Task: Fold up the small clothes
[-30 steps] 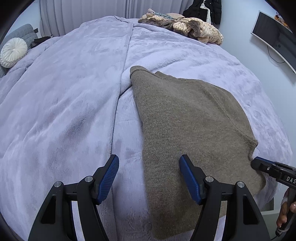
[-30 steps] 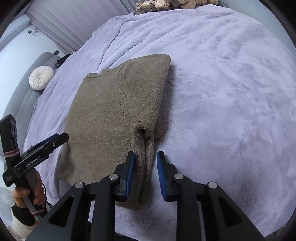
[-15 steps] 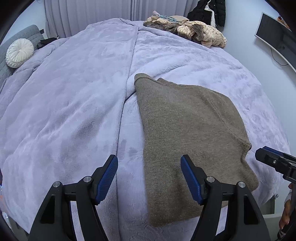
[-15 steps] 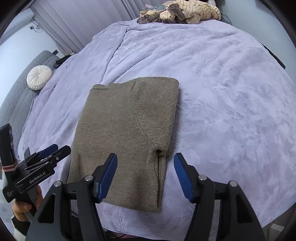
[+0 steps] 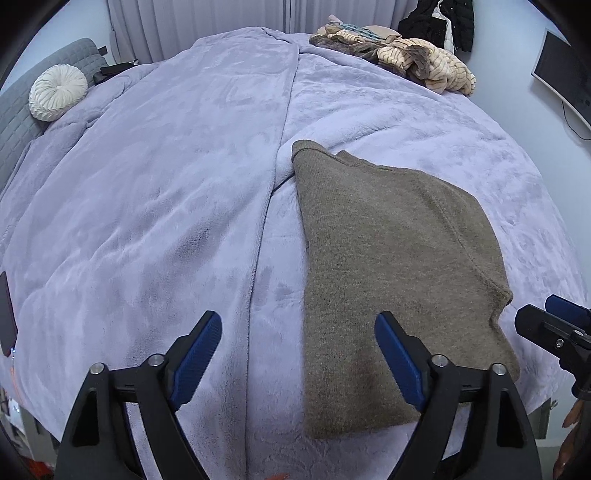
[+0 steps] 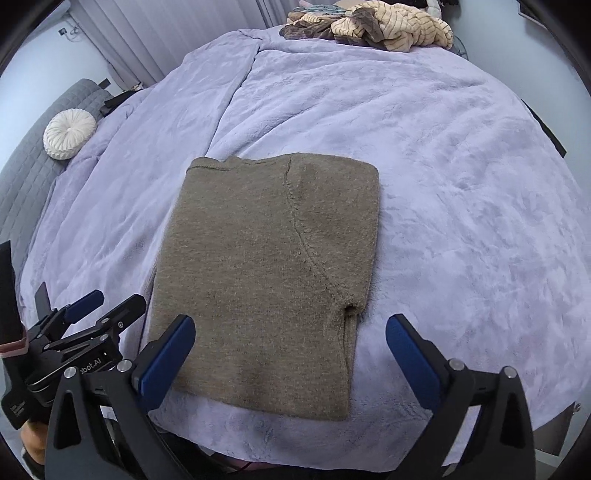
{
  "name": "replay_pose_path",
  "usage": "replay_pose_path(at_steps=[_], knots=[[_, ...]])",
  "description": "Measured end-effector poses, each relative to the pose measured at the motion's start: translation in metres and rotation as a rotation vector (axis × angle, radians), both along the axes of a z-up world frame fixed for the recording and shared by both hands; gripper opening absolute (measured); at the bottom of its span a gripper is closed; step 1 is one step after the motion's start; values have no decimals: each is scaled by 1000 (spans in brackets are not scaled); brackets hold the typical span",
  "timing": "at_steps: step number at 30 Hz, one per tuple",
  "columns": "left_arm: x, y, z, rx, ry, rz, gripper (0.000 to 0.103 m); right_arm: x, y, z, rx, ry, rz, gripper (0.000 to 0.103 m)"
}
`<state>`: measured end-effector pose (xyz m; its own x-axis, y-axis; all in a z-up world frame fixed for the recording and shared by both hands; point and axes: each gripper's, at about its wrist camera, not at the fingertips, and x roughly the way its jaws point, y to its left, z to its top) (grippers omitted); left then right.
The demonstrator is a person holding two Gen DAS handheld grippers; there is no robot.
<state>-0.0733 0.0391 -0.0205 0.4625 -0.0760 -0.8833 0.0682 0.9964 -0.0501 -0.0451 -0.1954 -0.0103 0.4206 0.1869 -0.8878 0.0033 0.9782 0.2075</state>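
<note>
A folded olive-brown knit sweater lies flat on the lilac plush blanket near the bed's front edge. My left gripper hovers above the sweater's left edge, its jaws opening wide and gripping nothing. My right gripper hangs over the sweater's near right part, its jaws also opening, its pads clear of the cloth. Each gripper shows in the other's view: the left gripper at lower left, the right gripper at the right edge.
A pile of striped and brown clothes sits at the bed's far end. A round white cushion rests against grey upholstery on the left. A monitor hangs on the right wall.
The right gripper let go of the sweater's near edge, opened wide and rose away from it. The left gripper's jaws spread wider. The sweater stays flat.
</note>
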Motion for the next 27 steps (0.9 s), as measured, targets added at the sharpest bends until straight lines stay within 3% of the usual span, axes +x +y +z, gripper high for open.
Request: replay_pose_path(at_steps=[4,15,20,27], knots=[[-3,-3,4,16,-32,-9,103,1,10,-4,-93,-10,-5,103],[-4,-14,8,93,-48,-1,103,2,16,-3,-133,-11,-19,103],[-3,-14,7,55,-28,0,103,3,14,-2,-147,-10,-29,103],[-2,-15,7,64,-21,18,103,4,10,-1,-148,-6,-34,103]])
